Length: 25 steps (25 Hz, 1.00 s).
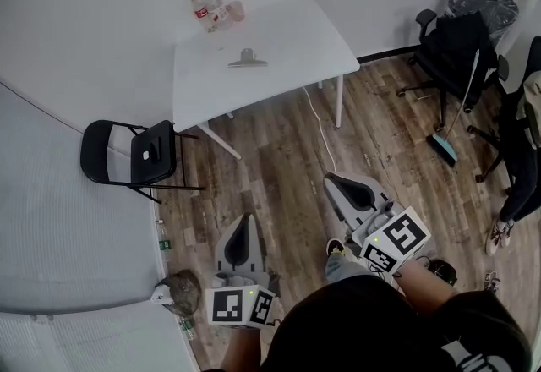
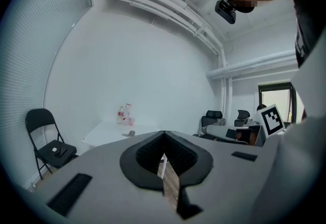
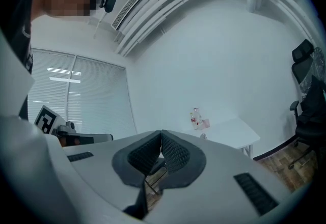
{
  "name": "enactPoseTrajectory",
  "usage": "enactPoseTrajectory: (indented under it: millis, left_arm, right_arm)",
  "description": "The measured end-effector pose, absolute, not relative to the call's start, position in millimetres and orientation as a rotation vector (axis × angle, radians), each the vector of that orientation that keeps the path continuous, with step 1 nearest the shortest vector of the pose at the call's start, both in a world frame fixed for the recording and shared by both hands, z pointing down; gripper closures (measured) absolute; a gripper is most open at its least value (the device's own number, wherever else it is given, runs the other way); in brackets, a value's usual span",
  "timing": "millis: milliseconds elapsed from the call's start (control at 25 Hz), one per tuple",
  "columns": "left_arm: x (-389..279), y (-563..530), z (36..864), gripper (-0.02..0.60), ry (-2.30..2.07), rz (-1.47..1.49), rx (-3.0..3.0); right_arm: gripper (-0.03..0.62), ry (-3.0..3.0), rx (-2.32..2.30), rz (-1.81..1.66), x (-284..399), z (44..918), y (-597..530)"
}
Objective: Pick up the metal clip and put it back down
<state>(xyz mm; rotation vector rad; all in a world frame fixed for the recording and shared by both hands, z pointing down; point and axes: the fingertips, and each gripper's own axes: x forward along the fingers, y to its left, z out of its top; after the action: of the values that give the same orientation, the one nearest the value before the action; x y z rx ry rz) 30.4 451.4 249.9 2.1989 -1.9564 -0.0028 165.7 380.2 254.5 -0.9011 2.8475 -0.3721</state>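
The metal clip (image 1: 247,59) lies on the white table (image 1: 287,32) at the far side of the room, just in front of the bottles. It shows as a small grey shape in the left gripper view (image 2: 131,134) and in the right gripper view (image 3: 203,136). My left gripper (image 1: 246,216) (image 2: 164,132) and right gripper (image 1: 331,179) (image 3: 161,131) hang over the wooden floor, well short of the table. Both point toward it. The jaws of each are shut with nothing between them.
Bottles and a pink cup (image 1: 211,8) stand at the table's back left corner. A black folding chair (image 1: 127,155) is left of the table. Black office chairs (image 1: 461,41) and a broom (image 1: 444,142) are at the right. A white cable (image 1: 317,121) trails on the floor.
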Motion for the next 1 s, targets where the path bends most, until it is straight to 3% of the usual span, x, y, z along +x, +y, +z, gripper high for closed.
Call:
enactPoseTrajectory:
  millis: [1000]
  left_arm:
    - [47,410,239,0.568,-2.016,0.016,2.197]
  right_arm:
    - [0.577,2.819,-0.835,-0.356,179,240,328]
